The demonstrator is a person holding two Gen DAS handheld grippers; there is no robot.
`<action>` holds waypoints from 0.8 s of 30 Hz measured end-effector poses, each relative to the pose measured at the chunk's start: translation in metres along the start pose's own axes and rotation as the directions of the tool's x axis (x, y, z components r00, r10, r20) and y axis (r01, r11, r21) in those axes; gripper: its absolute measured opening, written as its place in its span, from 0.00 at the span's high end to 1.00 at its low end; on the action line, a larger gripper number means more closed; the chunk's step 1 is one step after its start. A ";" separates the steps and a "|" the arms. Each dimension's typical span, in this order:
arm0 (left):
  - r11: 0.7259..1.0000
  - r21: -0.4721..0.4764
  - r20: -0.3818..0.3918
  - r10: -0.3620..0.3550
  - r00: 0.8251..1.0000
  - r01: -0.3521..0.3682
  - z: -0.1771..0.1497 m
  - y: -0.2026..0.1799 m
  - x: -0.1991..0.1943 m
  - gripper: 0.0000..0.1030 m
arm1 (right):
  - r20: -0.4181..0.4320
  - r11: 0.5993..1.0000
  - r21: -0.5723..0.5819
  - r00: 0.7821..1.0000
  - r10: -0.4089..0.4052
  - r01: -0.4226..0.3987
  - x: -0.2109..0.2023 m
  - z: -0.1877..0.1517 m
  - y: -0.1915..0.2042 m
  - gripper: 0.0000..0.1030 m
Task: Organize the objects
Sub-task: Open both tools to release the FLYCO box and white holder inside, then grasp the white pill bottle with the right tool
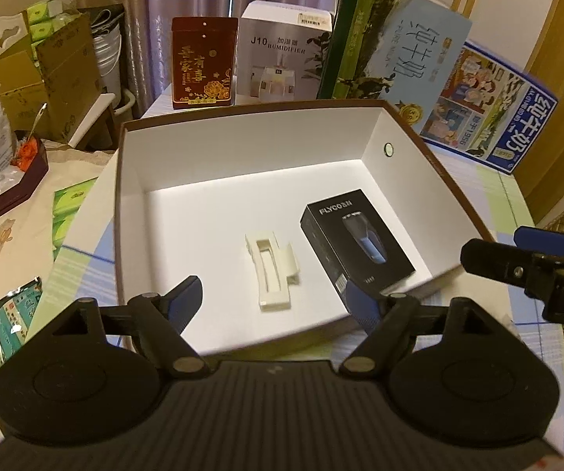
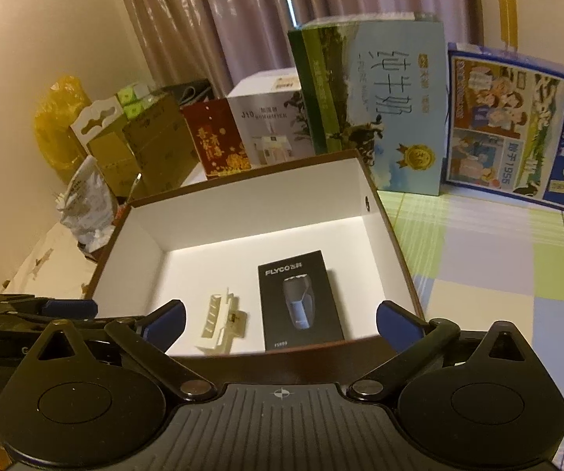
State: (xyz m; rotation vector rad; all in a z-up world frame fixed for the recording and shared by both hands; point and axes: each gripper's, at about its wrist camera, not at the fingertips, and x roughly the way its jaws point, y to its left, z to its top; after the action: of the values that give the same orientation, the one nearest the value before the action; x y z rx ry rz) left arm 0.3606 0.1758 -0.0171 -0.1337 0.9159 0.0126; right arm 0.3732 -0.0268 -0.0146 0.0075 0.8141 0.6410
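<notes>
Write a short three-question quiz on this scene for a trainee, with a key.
1. True or false: the black shaver box lies inside the open storage box.
2. Which item lies beside it on the box floor? A) a white plastic holder B) a red tin C) a spoon
3. Fill in: the left gripper and the right gripper are both ____ and hold nothing.

Key: 1 true; 2 A, the white plastic holder; 3 open.
</notes>
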 end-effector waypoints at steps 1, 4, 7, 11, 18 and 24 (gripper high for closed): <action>1.000 -0.004 0.006 -0.001 1.000 0.001 -0.003 -0.001 -0.006 0.25 | 0.007 1.000 -0.001 1.000 0.003 -0.003 -0.005 -0.002 0.001 0.02; 1.000 -0.008 0.018 -0.002 1.000 0.002 -0.013 -0.005 -0.020 0.25 | 0.021 1.000 0.005 1.000 0.008 -0.009 -0.020 -0.012 0.001 0.02; 1.000 -0.007 0.026 -0.004 1.000 0.005 -0.024 -0.008 -0.034 0.24 | 0.031 1.000 0.012 0.999 0.015 -0.015 -0.035 -0.020 0.002 0.02; 1.000 -0.015 0.033 -0.008 0.999 0.009 -0.038 -0.012 -0.051 0.22 | 0.038 1.000 0.018 0.999 0.018 -0.018 -0.054 -0.034 0.002 0.02; 1.000 -0.009 0.035 -0.029 0.999 0.029 -0.063 -0.018 -0.072 0.22 | 0.042 0.998 0.055 0.999 0.015 -0.017 -0.084 -0.058 -0.003 0.02; 1.000 -0.003 0.025 -0.026 0.999 0.026 -0.084 -0.016 -0.083 0.22 | 0.024 0.997 0.072 1.000 -0.002 0.001 -0.105 -0.085 -0.009 0.02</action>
State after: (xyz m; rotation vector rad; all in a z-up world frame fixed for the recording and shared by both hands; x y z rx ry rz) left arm 0.2449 0.1532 -0.0001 -0.1480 0.8891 -0.0084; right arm 0.2667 -0.1100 -0.0049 0.0802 0.8135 0.6087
